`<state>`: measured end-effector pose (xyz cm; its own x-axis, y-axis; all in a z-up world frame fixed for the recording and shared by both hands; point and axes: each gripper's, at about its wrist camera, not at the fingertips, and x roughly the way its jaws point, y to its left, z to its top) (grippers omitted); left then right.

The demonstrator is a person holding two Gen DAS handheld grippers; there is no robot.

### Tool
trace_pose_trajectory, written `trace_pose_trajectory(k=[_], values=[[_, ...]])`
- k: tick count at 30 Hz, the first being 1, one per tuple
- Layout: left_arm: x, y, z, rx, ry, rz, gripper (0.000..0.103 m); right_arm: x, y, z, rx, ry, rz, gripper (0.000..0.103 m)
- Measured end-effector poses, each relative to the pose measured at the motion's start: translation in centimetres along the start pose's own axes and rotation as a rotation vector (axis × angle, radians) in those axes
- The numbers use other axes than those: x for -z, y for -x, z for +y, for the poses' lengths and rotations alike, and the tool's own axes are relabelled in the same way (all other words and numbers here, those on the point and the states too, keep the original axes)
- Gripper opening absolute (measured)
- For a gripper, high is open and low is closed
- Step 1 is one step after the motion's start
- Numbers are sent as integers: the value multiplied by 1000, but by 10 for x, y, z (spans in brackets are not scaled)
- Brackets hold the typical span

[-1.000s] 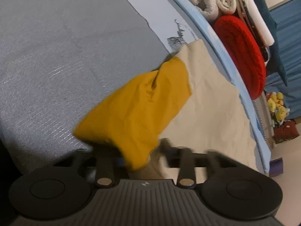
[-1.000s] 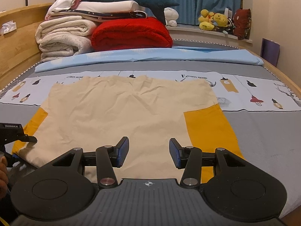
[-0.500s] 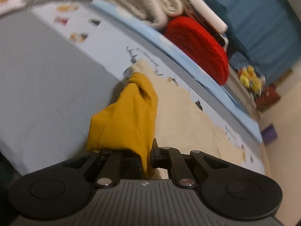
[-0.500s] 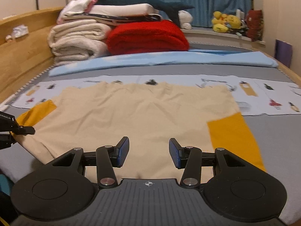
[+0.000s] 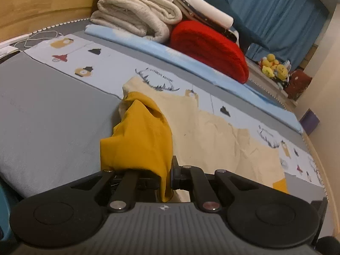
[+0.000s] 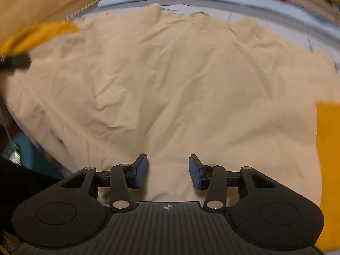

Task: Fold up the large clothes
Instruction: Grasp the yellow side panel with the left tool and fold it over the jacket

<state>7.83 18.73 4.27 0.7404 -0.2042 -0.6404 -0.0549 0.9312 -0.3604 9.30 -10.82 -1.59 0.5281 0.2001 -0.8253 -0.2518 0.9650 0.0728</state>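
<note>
Two tools work over one shirt (image 6: 180, 80), a cream garment with mustard sleeves spread flat on the bed (image 5: 48, 114). The left tool (image 5: 167, 178) is pinching the near sleeve (image 5: 140, 140), its jaws pressed together on the mustard cloth, which bunches and rises off the bed at the shirt's edge. The right tool (image 6: 167, 171) hangs above the shirt's lower middle, tilted downward, its blue pads (image 6: 141, 171) spread apart with nothing between them; its jaws have just been closing slightly. The other sleeve (image 6: 328, 148) lies flat at the shirt's far side from the left tool. Beyond the shirt's collar end sit a red blanket (image 5: 210, 48) and folded pale blankets (image 5: 136, 14), stacked by the wooden headboard (image 5: 42, 2). The right view is blurred
</note>
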Motion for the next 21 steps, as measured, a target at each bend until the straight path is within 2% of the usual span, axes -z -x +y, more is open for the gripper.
trace_pose_trajectory(k=[2,4,8,10,12,15,17,19,21], values=[[0,-2,5,-3,40,1,9,-1,8,1,8,14,-19,45],[0,-4,8,-8,69,5,9,-1,25,0,23,30,-76,44],[-1,-5,-1,-19,47,-8,9,0,89,-21,137,110,-329,44],[-1,-5,-7,-22,26,-16,9,3,124,-45,176,131,-449,44],[1,-6,-13,-23,4,-22,9,4,157,-78,240,150,-529,45],[5,-7,-26,-28,-53,-36,9,4,195,-133,336,149,-585,46],[9,-8,-37,-36,-107,-46,9,8,210,-173,381,106,-602,47],[12,-10,-50,-40,-154,-58,9,23,212,-214,419,6,-612,47],[14,-10,-63,-30,-180,-59,9,50,207,-247,420,-119,-555,47]])
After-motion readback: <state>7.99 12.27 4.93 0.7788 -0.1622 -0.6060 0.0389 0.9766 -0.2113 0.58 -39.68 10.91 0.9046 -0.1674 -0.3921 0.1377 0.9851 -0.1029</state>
